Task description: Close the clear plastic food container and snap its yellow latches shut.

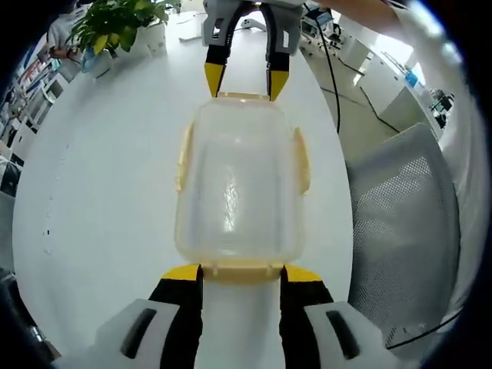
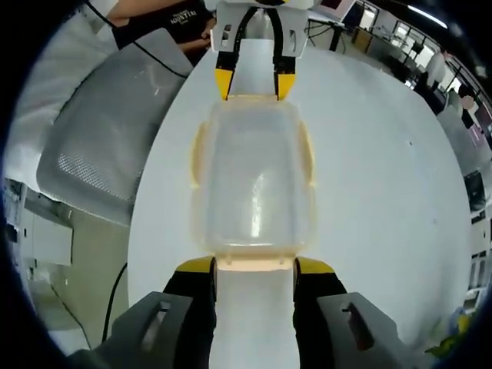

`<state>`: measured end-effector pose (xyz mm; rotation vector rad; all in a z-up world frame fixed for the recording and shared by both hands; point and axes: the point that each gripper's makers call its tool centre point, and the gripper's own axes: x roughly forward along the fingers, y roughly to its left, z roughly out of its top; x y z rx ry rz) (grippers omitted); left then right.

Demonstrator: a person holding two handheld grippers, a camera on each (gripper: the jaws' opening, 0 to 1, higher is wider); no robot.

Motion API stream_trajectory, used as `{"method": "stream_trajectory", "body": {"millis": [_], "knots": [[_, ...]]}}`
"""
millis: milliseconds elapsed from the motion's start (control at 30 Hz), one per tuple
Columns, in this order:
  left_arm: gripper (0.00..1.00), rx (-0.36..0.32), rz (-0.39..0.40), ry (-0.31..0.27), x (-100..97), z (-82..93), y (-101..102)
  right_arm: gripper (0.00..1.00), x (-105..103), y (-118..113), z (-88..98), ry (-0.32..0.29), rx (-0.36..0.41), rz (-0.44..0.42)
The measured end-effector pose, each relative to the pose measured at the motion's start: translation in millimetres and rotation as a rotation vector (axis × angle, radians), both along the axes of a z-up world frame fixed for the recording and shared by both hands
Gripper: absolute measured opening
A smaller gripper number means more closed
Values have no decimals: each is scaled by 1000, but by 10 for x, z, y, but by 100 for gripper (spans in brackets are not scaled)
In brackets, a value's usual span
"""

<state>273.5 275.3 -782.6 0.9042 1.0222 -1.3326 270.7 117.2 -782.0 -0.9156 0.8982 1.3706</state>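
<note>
Lying lengthwise between grippers, lidded container [image 1: 238, 184] on white counter [image 1: 108, 192]; left gripper [image 1: 240, 270] and right gripper [image 2: 254, 265] jaws spread, flanking end latches; left gripper view adds plant [image 1: 115, 23].

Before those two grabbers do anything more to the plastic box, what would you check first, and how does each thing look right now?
1. Lid sits on the plastic box: ok.
2. Left gripper at the near end latch: ok.
3. Right gripper at the opposite end: ok.
4. Side latches snapped down: cannot tell.
5. End latches already clicked: cannot tell.
6. Box rests flat on the white table: ok.
</note>
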Motion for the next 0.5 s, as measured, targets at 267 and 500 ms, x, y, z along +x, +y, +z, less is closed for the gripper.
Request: {"method": "stream_trajectory", "body": {"millis": [267,500], "knots": [[34,1,-8,1,8,-4,5,35,0,5,-7,5,2,3],[34,2,-11,0,9,-8,11,35,10,4,-25,5,-7,8]]}}
